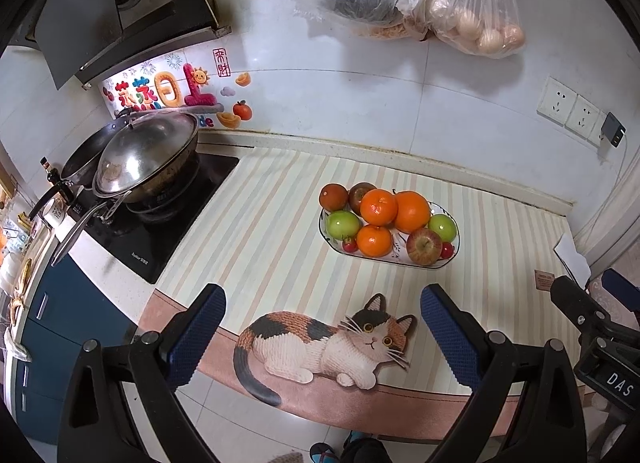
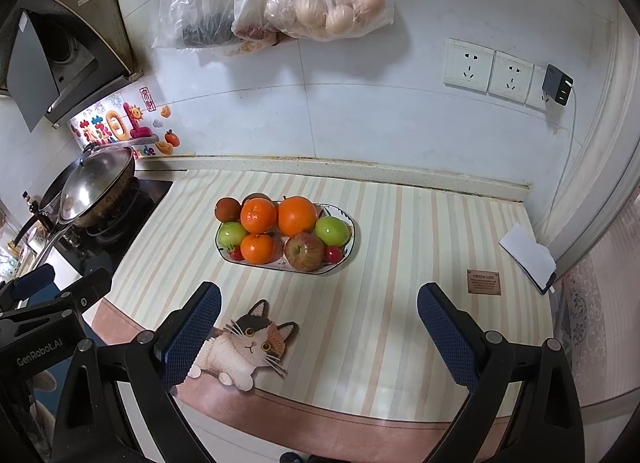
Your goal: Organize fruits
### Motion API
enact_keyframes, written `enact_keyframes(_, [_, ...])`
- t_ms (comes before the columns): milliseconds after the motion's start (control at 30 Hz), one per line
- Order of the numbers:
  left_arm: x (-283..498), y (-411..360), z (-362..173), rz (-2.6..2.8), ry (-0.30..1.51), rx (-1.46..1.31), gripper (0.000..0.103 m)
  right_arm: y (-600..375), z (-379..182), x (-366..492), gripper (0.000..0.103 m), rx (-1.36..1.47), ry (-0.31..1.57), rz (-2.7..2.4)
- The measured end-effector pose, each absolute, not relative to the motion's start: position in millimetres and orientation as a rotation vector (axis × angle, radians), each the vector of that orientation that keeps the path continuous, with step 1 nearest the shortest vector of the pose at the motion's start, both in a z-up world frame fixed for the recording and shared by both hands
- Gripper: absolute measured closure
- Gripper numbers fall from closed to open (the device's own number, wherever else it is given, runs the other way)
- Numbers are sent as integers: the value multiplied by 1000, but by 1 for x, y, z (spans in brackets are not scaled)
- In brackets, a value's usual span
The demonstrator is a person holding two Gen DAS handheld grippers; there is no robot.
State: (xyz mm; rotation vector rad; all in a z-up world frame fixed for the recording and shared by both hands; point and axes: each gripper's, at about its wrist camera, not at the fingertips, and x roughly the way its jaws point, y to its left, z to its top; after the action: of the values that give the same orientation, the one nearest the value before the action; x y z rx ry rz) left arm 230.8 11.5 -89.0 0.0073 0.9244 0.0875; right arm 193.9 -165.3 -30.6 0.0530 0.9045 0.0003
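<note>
On striped mat (image 2: 400, 247), fruit plate (image 2: 347, 251), tiled wall (image 2: 360, 115)

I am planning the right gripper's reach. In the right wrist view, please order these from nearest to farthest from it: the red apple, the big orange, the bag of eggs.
From the right gripper:
1. Red apple, front edge of the plate.
2. Big orange, back of the plate.
3. Bag of eggs, hanging on the wall.
</note>
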Motion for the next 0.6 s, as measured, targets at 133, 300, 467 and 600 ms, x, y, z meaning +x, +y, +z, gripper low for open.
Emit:
enact_keyframes(133, [231, 12, -89, 84, 923, 6, 3, -165, -31, 193, 2, 56, 909, 2])
enact_keyframes(300, [231, 12, -89, 83, 924, 4, 3, -167, -31, 192, 2, 54, 906, 2])
enact_keyframes(467, [230, 13, -90, 77, 928, 1, 3, -168, -31, 191, 2, 53, 905, 1])
enact_keyframes(600, [229, 13, -90, 76, 929, 1, 3, -167, -31, 192, 2, 53, 907, 0])
